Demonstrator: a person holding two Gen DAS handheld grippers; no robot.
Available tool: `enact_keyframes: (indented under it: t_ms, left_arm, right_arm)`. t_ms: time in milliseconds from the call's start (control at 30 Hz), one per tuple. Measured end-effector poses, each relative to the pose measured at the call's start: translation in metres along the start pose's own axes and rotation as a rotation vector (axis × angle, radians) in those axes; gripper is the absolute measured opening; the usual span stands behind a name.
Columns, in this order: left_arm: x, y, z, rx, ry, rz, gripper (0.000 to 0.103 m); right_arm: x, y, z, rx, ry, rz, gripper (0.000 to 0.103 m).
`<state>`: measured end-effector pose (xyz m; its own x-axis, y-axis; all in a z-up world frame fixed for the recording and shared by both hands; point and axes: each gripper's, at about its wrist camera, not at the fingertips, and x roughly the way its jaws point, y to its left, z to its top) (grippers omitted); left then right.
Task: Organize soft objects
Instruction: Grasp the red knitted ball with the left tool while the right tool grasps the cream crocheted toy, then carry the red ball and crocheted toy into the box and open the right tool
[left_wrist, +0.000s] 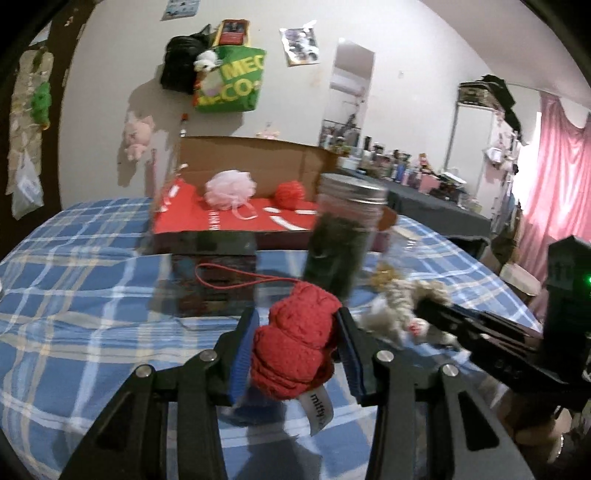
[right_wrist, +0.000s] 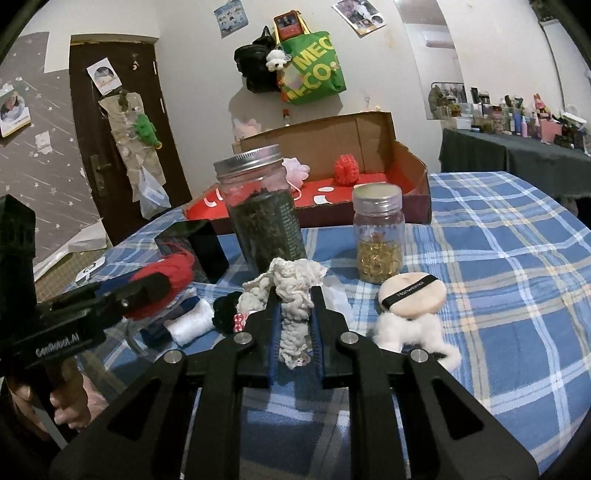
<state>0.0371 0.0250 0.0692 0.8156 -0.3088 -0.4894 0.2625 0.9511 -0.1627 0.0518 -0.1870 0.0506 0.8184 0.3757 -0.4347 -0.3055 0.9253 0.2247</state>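
Observation:
My left gripper (left_wrist: 297, 317) is shut on a red knitted soft toy (left_wrist: 295, 347) with a white label and a red cord, held above the blue plaid cloth (left_wrist: 74, 302). My right gripper (right_wrist: 293, 291) is shut on a cream knitted soft piece (right_wrist: 293, 295). The left gripper also shows in the right wrist view (right_wrist: 155, 286) with the red toy (right_wrist: 166, 275). A cardboard box with a red floor (left_wrist: 258, 218) holds a pink mesh puff (left_wrist: 229, 189) and a red knitted ball (left_wrist: 290, 194). A powder puff (right_wrist: 412, 293) and white fluff (right_wrist: 410, 328) lie to the right.
A tall jar of dark leaves (right_wrist: 262, 214) and a small jar of gold bits (right_wrist: 378, 236) stand in front of the box. A dark box (right_wrist: 201, 245), a white roll (right_wrist: 190, 321) and a black scrunchie (right_wrist: 225, 312) lie to the left. A cluttered side table (right_wrist: 517, 147) stands at the right.

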Motion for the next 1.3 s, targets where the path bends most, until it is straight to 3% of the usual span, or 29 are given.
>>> enact_keyframes:
  t_ms: [333, 600, 933, 1300]
  left_arm:
    - [0.013, -0.027, 0.002, 0.030, 0.012, -0.071, 0.045]
    - [0.018, -0.031, -0.001, 0.035, 0.034, -0.078, 0.045]
    - [0.017, -0.024, -0.002, 0.026, 0.041, -0.054, 0.045]
    - [-0.001, 0.015, 0.001, -0.026, 0.046, 0.019, 0.045]
  right_arm:
    - [0.002, 0.001, 0.002, -0.005, 0.002, 0.020, 0.014]
    - [0.005, 0.000, 0.001, -0.002, 0.008, 0.023, 0.014]
    - [0.004, -0.010, 0.000, 0.012, 0.017, 0.002, 0.014]
    - [-0.006, -0.028, 0.003, 0.038, 0.035, -0.014, 0.014]
